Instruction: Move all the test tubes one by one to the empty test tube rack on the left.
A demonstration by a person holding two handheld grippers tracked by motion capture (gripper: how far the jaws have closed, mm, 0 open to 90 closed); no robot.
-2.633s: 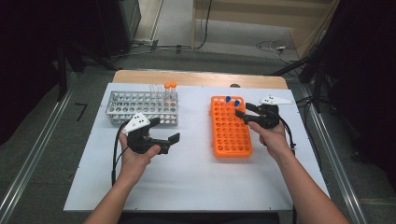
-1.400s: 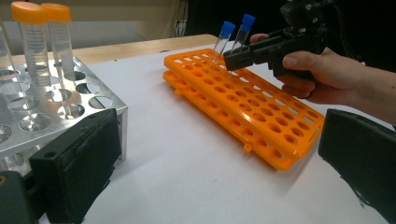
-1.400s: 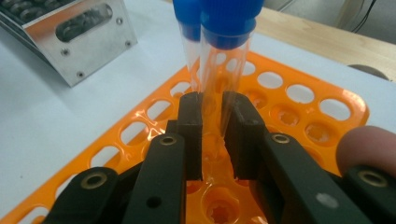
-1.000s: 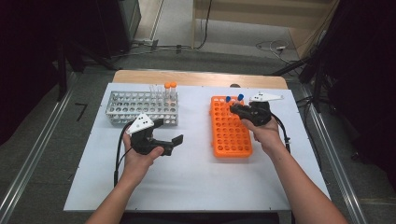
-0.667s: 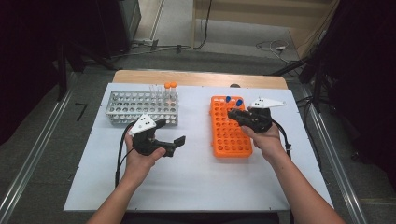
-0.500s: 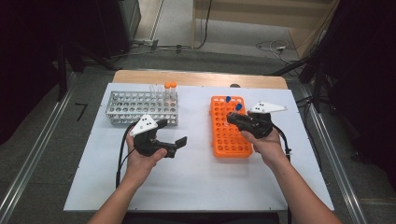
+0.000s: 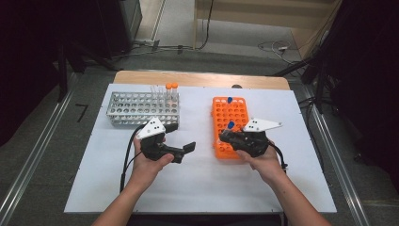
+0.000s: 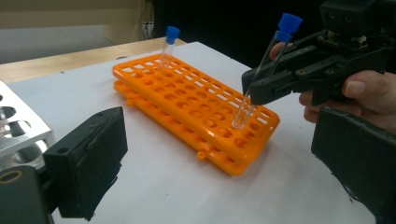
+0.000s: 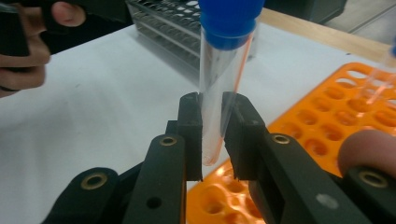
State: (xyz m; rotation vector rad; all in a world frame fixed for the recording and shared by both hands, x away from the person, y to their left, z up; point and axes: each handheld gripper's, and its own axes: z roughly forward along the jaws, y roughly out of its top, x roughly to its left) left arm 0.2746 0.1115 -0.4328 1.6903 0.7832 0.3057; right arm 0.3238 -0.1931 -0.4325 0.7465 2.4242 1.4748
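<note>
A clear tube with a blue cap (image 9: 219, 88) is clamped between the jaws of the right hand-held gripper (image 9: 212, 135); in the right gripper view it is seen at the centre of the frame, nearly upright, its rounded bottom just above the near edge of the orange rack (image 9: 327, 135). In the high view this right hand-held gripper (image 7: 225, 136) is found right of centre, over the lower left part of the orange rack (image 7: 240, 113). A second blue-capped tube (image 7: 229, 100) is seen standing at the top of that rack. The left hand-held gripper (image 7: 183, 150) is held left of centre over the white tabletop (image 7: 197, 188), its jaws apart and nothing between them. A metal rack (image 7: 136, 107) is seen at the upper left.
</note>
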